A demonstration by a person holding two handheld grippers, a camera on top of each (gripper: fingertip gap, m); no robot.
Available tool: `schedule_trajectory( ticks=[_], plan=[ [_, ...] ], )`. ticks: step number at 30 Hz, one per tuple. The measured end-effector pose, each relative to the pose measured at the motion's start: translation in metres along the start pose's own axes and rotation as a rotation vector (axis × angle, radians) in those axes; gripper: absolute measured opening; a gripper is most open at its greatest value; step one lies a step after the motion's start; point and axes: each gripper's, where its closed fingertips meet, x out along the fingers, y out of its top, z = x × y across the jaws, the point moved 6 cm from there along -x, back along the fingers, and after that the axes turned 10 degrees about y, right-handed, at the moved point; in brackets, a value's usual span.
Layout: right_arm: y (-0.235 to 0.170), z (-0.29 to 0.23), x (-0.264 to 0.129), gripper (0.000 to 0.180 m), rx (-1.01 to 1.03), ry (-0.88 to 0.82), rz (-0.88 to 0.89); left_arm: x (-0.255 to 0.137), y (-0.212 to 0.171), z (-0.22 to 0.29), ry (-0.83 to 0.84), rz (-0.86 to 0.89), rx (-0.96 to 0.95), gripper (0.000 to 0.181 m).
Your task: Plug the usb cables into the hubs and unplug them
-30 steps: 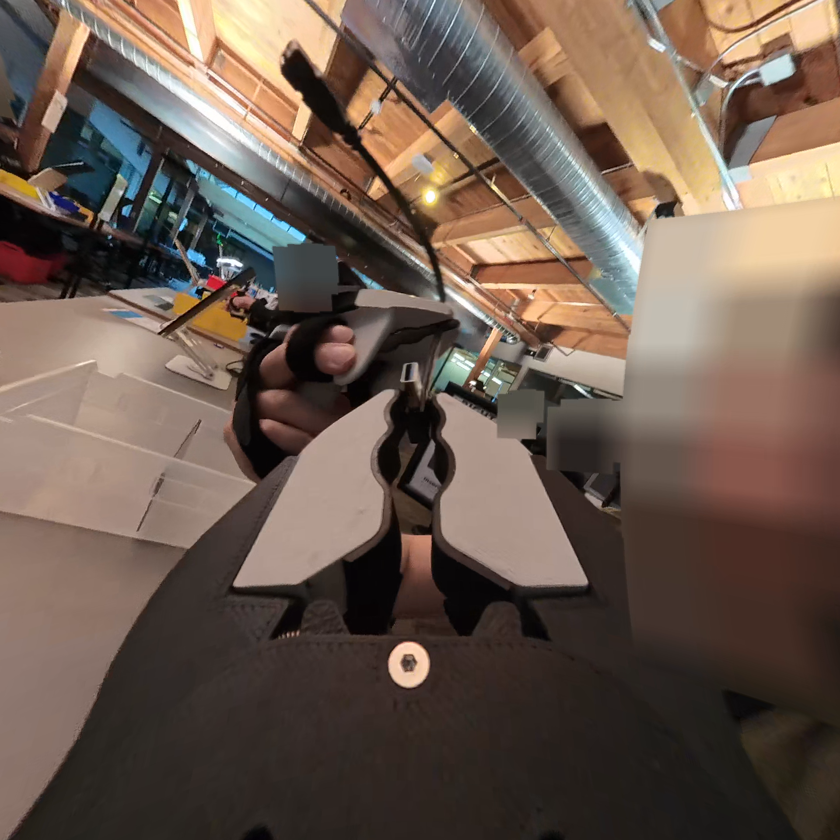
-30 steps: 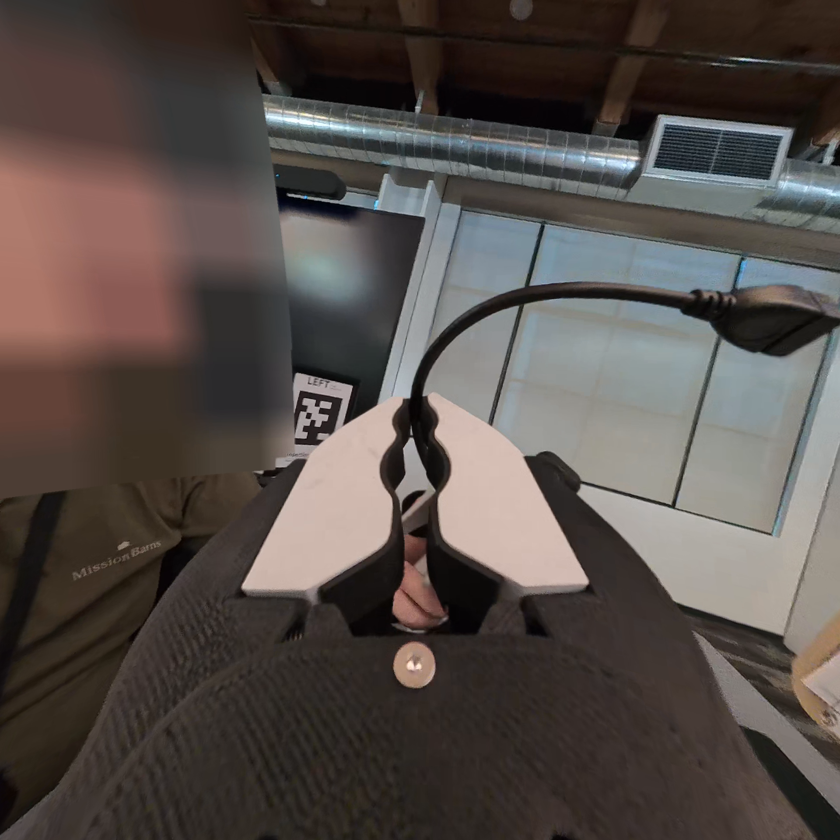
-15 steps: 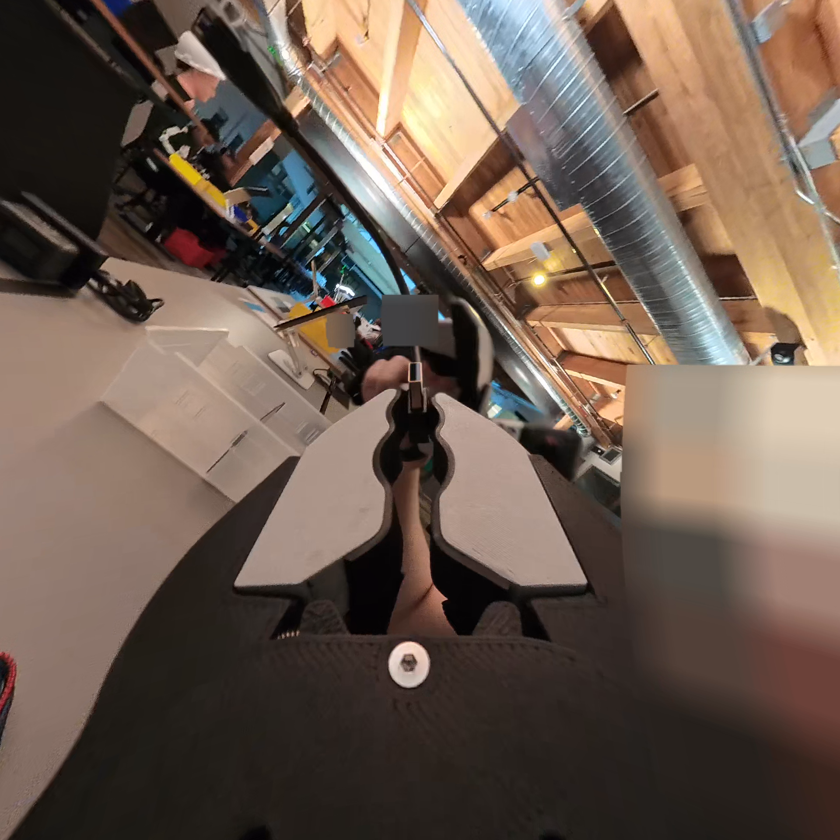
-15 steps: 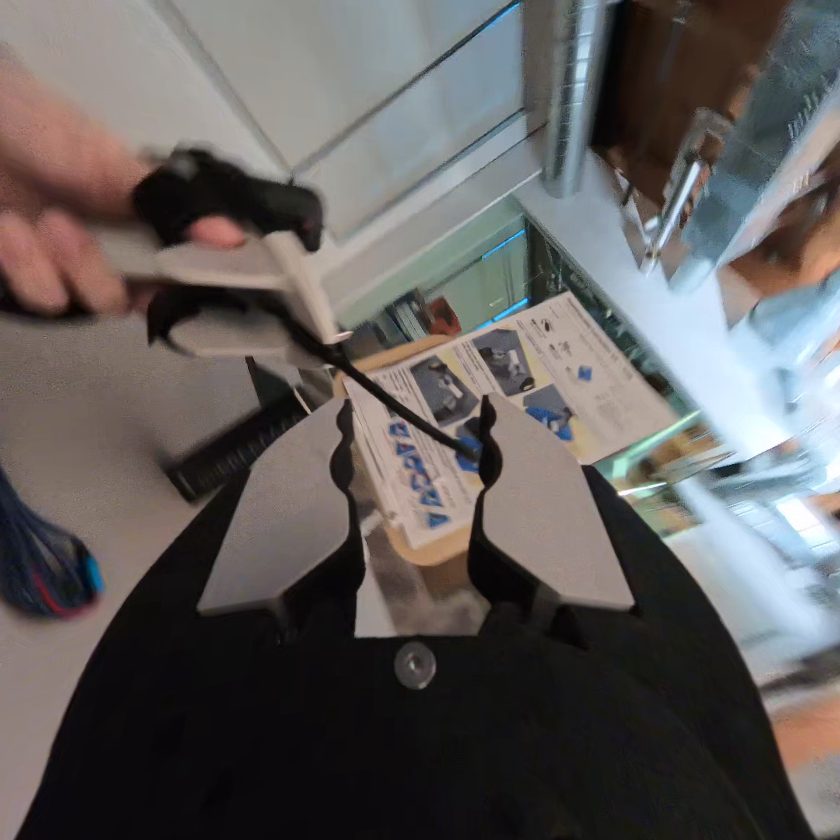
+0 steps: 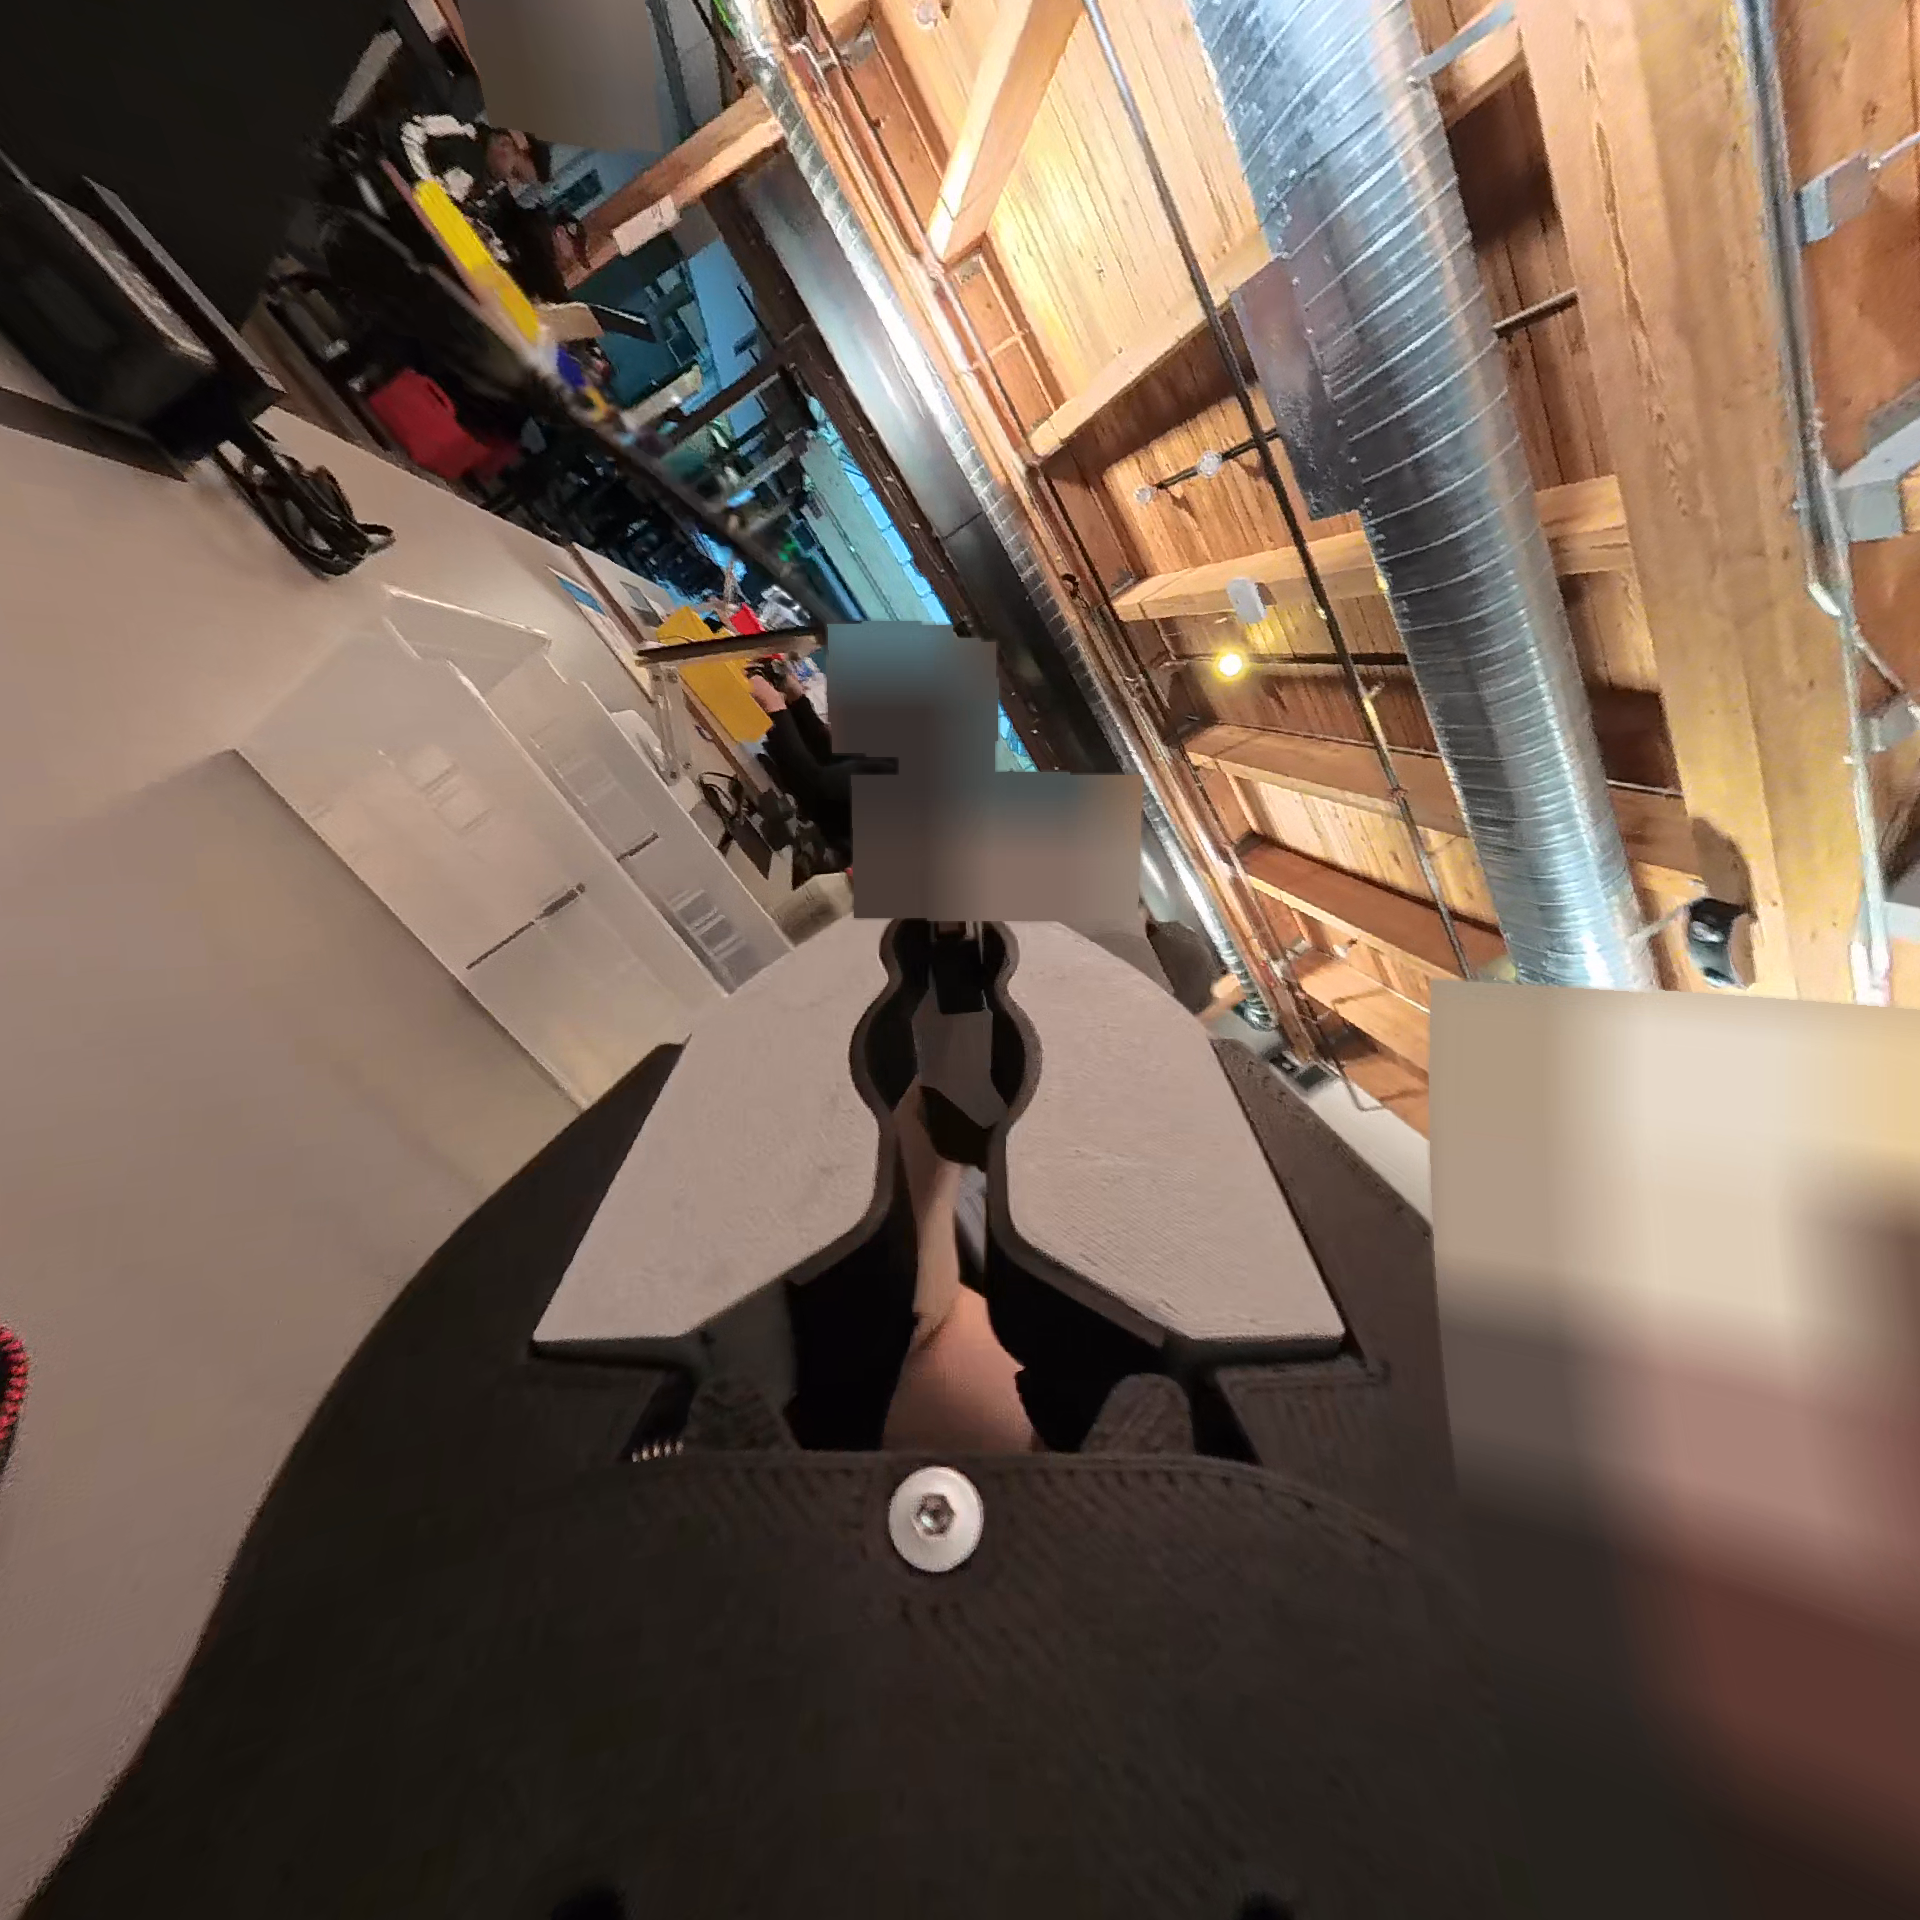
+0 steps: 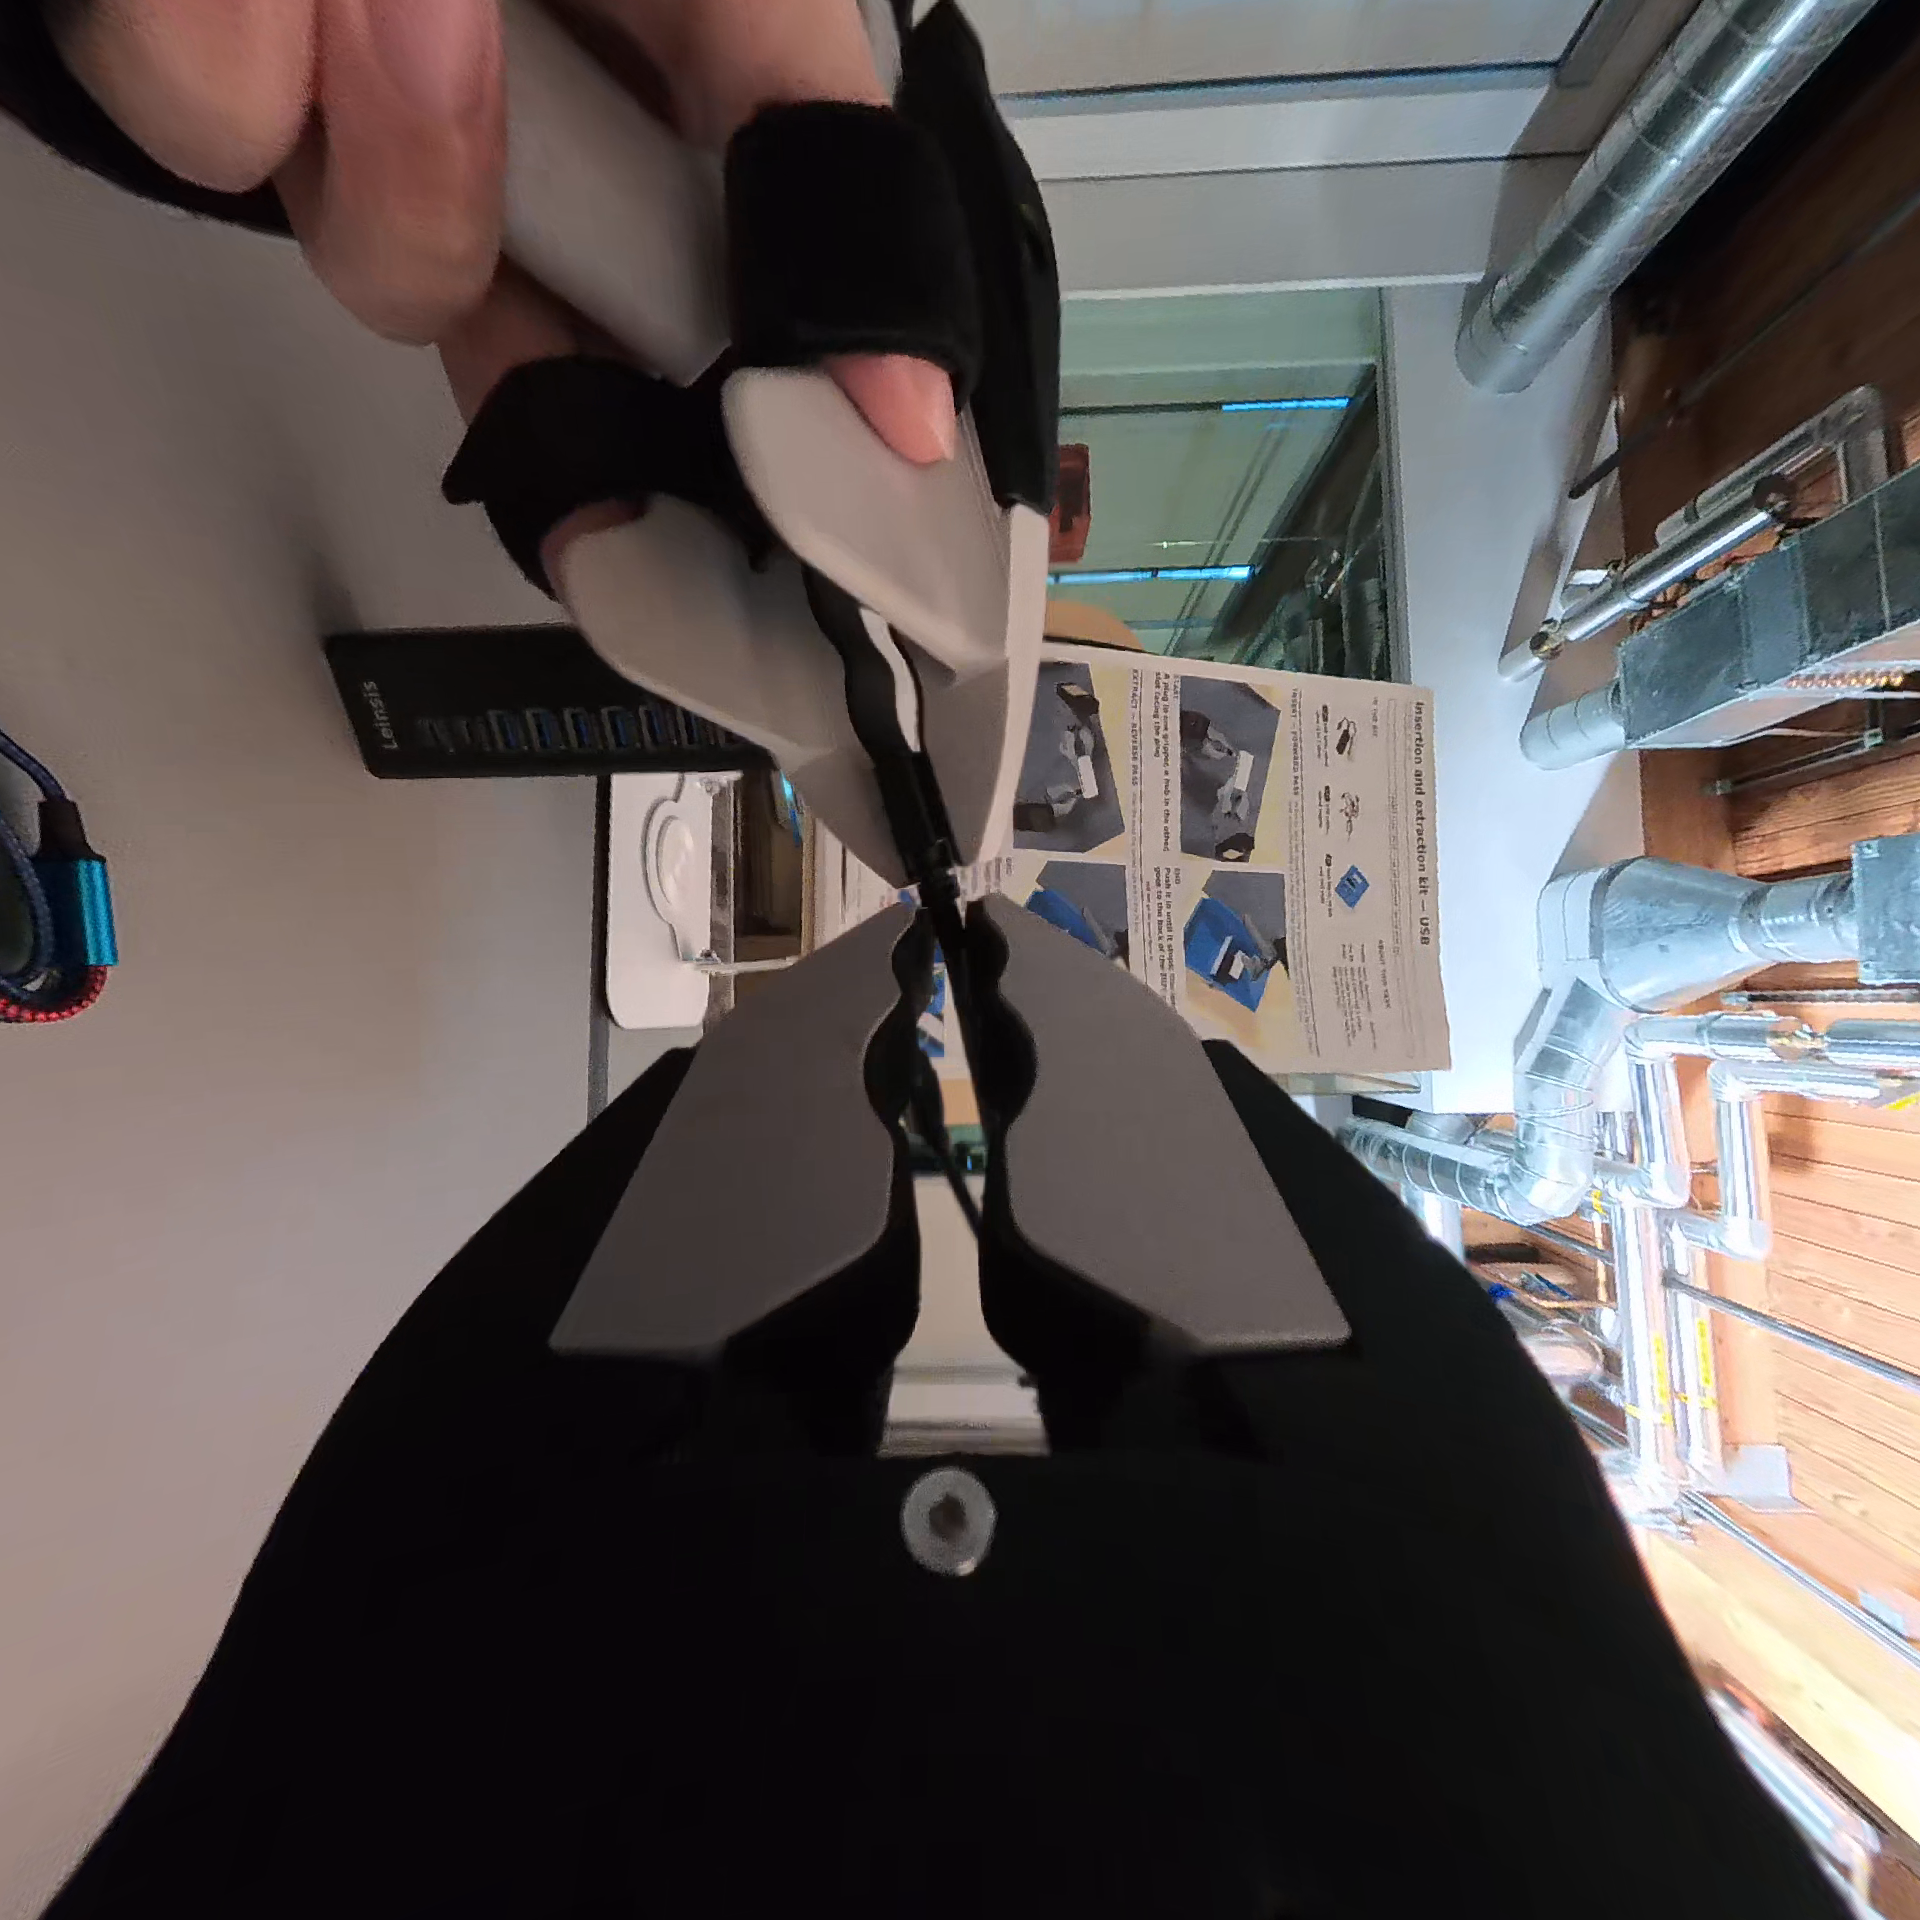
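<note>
Passing the black cable point(image 6: 940, 831) between grippers — left gripper point(image 5: 945, 940) clenched on its plug, right gripper point(image 6: 951, 914) clamped just behind. Black hub point(image 6: 468, 707) lies unplugged on the table's far side — next, steer plug to port.

A black USB hub point(image 6: 551, 707) on the white table carried a short brand word in white letters at its left end. It was readable. Behind it stood an instruction sheet point(image 6: 1299, 862) with a bold title, small photos and several lines of print. The clear boxes point(image 5: 447, 790) in the left wrist view had small labels, and yellow tags sat on the pipes point(image 6: 1662, 1247) – all too blurred to read.
</note>
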Motion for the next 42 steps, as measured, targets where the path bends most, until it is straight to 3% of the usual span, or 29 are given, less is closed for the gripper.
schedule_trajectory(
  ticks=[5, 10, 13, 18, 22, 26, 33, 36, 42],
  plan=[
    [-0.003, 0.015, -0.020, 0.005, 0.208, 0.065, 0.136, -0.003, 0.006, 0.023, -0.031, 0.008, 0.195, 0.028],
    [-0.006, 0.043, -0.047, 0.004, 0.672, 0.198, 0.479, -0.007, 0.004, 0.048, -0.024, -0.004, 0.645, 0.045],
    [-0.005, 0.052, -0.051, 0.004, 0.948, 0.343, 0.687, -0.009, -0.003, 0.061, -0.069, 0.051, 0.799, 0.046],
    [-0.002, 0.051, -0.050, 0.005, 1.122, 0.527, 0.897, -0.016, -0.005, 0.075, -0.117, 0.145, 0.906, 0.037],
    [0.001, 0.045, -0.042, 0.005, 1.136, 0.573, 0.904, -0.017, -0.008, 0.079, -0.118, 0.148, 0.925, 0.033],
    [0.003, 0.042, -0.036, 0.005, 1.160, 0.598, 0.911, -0.018, -0.010, 0.077, -0.120, 0.111, 0.956, 0.006],
    [0.002, 0.038, -0.032, 0.005, 1.211, 0.650, 0.950, -0.018, -0.012, 0.077, -0.105, 0.061, 0.990, 0.003],
    [0.001, 0.042, -0.032, 0.029, 1.227, 0.582, 0.900, -0.019, -0.012, 0.078, -0.081, 0.063, 1.010, 0.003],
    [0.007, 0.050, -0.037, 0.026, 1.325, 0.609, 0.875, -0.015, -0.016, 0.074, -0.040, 0.014, 1.048, 0.003]
  ],
)
